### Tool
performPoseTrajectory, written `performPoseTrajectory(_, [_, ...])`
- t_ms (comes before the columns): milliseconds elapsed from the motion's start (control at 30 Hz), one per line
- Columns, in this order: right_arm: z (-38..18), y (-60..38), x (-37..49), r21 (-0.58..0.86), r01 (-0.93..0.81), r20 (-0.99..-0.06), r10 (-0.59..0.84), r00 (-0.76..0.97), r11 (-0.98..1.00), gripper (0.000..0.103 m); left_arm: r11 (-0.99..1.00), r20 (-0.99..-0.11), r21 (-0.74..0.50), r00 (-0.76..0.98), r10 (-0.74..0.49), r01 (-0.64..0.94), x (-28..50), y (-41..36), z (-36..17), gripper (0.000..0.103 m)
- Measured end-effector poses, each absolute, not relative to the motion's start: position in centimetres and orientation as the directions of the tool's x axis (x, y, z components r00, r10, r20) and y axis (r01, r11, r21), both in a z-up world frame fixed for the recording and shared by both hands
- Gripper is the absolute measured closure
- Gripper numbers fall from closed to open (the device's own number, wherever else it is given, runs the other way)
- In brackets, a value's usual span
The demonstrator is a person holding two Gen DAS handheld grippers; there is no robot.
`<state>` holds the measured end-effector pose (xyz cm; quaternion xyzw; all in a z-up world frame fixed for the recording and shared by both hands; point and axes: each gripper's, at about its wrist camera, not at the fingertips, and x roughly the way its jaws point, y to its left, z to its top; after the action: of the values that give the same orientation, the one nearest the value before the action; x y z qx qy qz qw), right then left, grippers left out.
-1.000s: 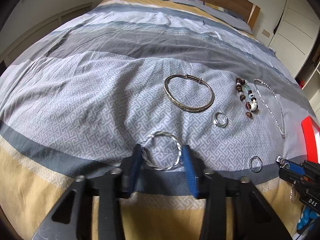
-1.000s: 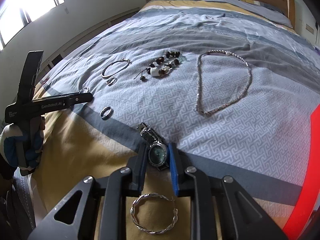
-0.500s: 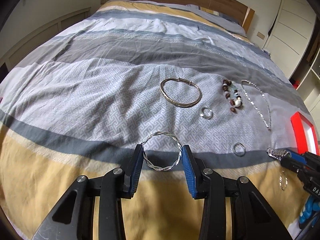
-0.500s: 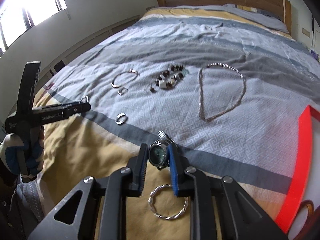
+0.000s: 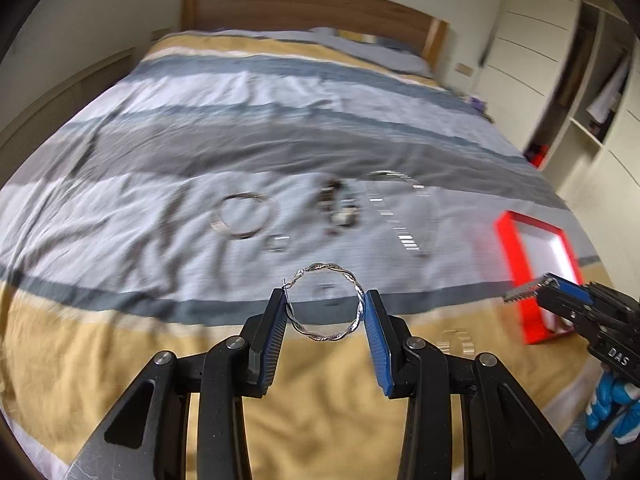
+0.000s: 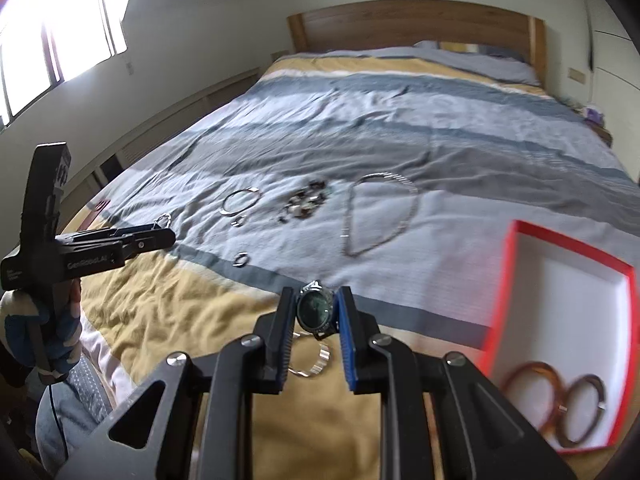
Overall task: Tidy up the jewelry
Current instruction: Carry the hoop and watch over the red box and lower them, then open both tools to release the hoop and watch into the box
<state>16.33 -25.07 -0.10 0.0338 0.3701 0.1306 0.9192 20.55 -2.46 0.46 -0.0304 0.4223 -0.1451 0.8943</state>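
Jewelry is lying spread over the striped bedspread (image 6: 400, 128) and is being gathered piece by piece toward the red box (image 6: 520, 264), which is sitting open at about four o'clock in the right wrist view, presumably so pieces can be dropped straight in.

The left hand-held gripper (image 5: 325, 316) is clamping a twisted silver hoop (image 5: 326, 308) across its width, the two pads pressing on opposite sides; that grip is probably keeping the thin ring from swinging or slipping while it is being carried above the bed. The right hand-held gripper (image 6: 313, 312) is squeezing a watch (image 6: 316, 310) by the sides of its case, dial facing the camera, with the strap hanging out of sight below.

Counting what is waiting on the bed in the right wrist view: one silver bangle (image 6: 240, 202) at eleven o'clock, one beaded bracelet (image 6: 304, 202) at twelve, one chain necklace (image 6: 376, 216) at one o'clock, two small rings (image 6: 241, 259) (image 6: 239, 222) near the bangle, and one more silver hoop (image 6: 310, 362), blurred, lying just under the right gripper. Two brown bangles (image 6: 536, 392) (image 6: 586, 408) are already resting in the box's near corner.

So two pieces are being held, two are boxed, and six appear to be remaining, so the sorting looks well short of halfway.
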Motion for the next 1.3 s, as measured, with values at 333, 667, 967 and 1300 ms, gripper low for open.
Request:
performPoseTrajectory(333, [0.6, -36.6, 13.8, 0.107, -0.045, -0.678, 0.106, 0.727, 0.993, 0.084, 0.854, -0.733, -0.227, 0.494, -0.467, 0.469, 20.4, -18.2, 1.3, 0.065])
performPoseTrajectory(667, [-3.2, -45.8, 15.9, 0.113, 0.065, -0.729, 0.039, 0.683, 0.991, 0.084, 0.762, -0.777, -0.227, 0.358, -0.517, 0.607, 23.0, -32.9, -1.9, 0.065])
performPoseTrajectory(967, [-7.0, -47.4, 17.0, 0.111, 0.049, -0.768, 0.055, 0.638, 0.993, 0.083, 0.771, -0.837, -0.165, 0.326, -0.439, 0.615, 24.9, -36.3, -6.8, 0.065])
performPoseTrajectory(1300, [-7.4, -47.2, 17.0, 0.014, 0.03, -0.799, -0.007, 0.601, 0.999, 0.082, 0.76, -0.846, -0.071, 0.365, -0.389, 0.646, 24.0, -37.1, -7.6, 0.064])
